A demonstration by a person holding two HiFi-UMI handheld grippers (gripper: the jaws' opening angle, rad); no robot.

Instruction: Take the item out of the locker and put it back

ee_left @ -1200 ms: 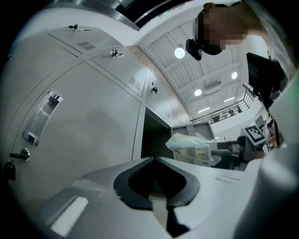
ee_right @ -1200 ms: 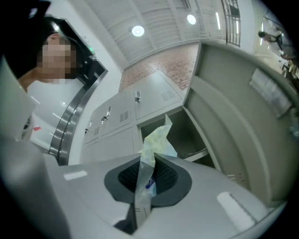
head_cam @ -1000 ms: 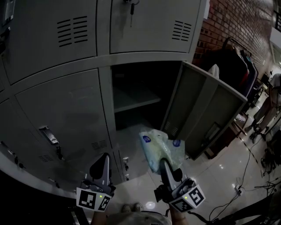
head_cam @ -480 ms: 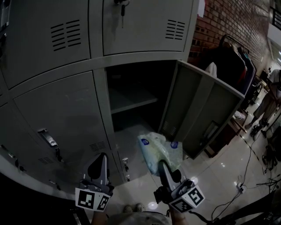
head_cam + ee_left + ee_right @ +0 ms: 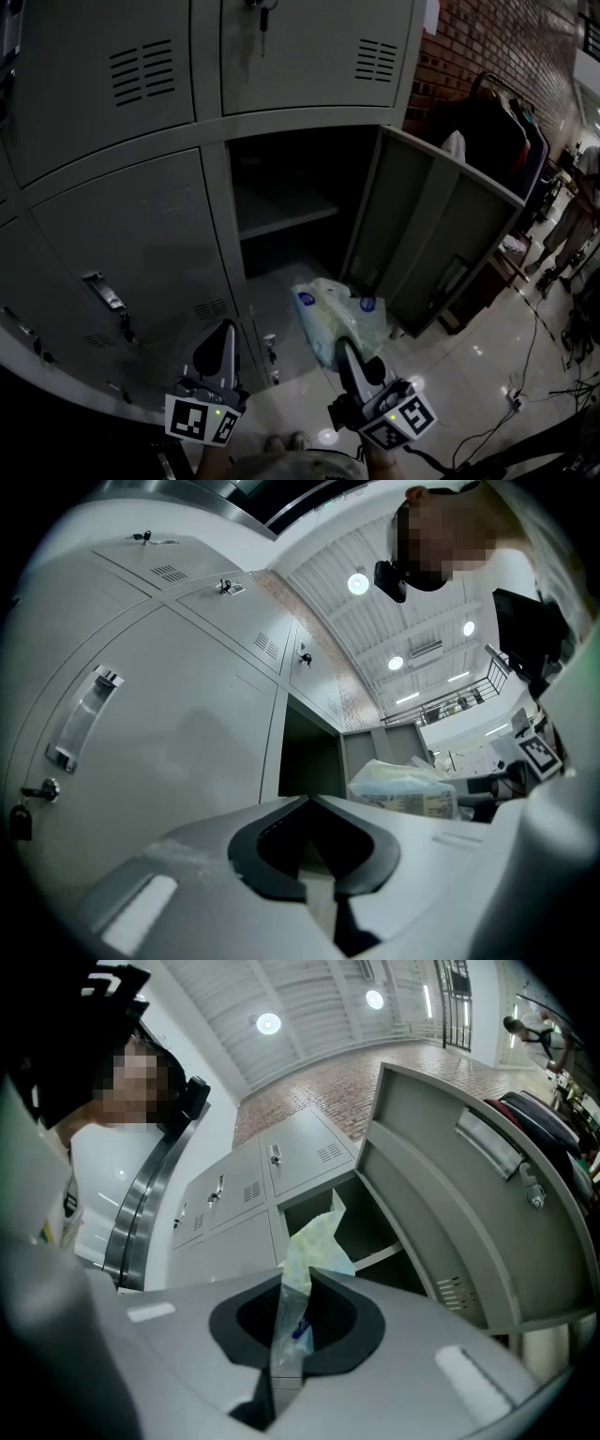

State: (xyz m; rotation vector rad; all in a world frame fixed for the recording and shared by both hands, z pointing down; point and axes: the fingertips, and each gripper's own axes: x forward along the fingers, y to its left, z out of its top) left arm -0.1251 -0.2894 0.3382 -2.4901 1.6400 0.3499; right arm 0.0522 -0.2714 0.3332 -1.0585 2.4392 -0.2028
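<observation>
A pale green plastic packet (image 5: 336, 317) hangs in front of the open locker (image 5: 281, 197), below its shelf (image 5: 286, 214). My right gripper (image 5: 344, 349) is shut on the packet's near edge. In the right gripper view the packet (image 5: 309, 1241) stands up from between the jaws of the right gripper (image 5: 286, 1335), with the locker opening behind it. My left gripper (image 5: 223, 330) is lower left of the packet, shut and holding nothing. From the left gripper view, the shut left gripper (image 5: 319, 892) points past the closed doors, with the packet (image 5: 403, 785) off to its right.
The locker's door (image 5: 441, 234) stands swung out to the right. Closed lockers with handles (image 5: 103, 291) fill the left; a key (image 5: 261, 19) hangs in the door above. A clothes rack (image 5: 497, 122) and a brick wall (image 5: 497, 47) are at right. Cables (image 5: 534, 356) lie on the glossy floor.
The packet in my right gripper has come a little lower and nearer to me. My left gripper has hardly moved.
</observation>
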